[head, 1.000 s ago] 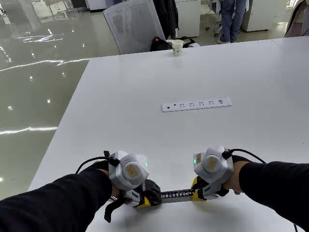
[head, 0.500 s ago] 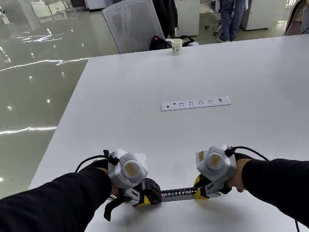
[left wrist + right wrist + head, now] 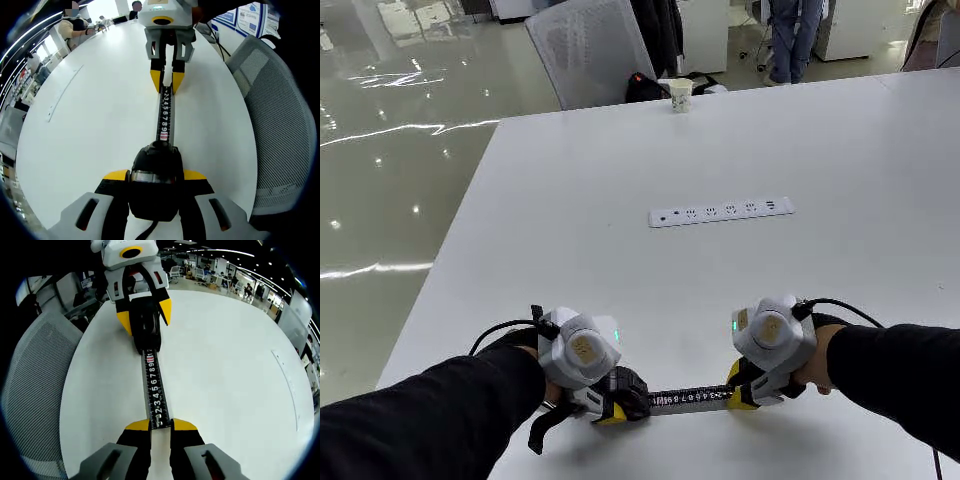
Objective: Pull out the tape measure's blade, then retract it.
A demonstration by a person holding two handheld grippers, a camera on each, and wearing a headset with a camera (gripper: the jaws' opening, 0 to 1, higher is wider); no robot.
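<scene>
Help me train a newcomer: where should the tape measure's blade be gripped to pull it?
Grip the blade at its free tip, coming end-on along its length, opposite the case in the left gripper. The strip is narrow, so jaws fit either side, as the right gripper shows.

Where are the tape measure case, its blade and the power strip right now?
tape measure case (image 3: 156, 175): left gripper view, top of the black body.
blade (image 3: 153, 390): right gripper view, middle of the numbered strip.
power strip (image 3: 720, 212): head view, middle of its white face.
</scene>
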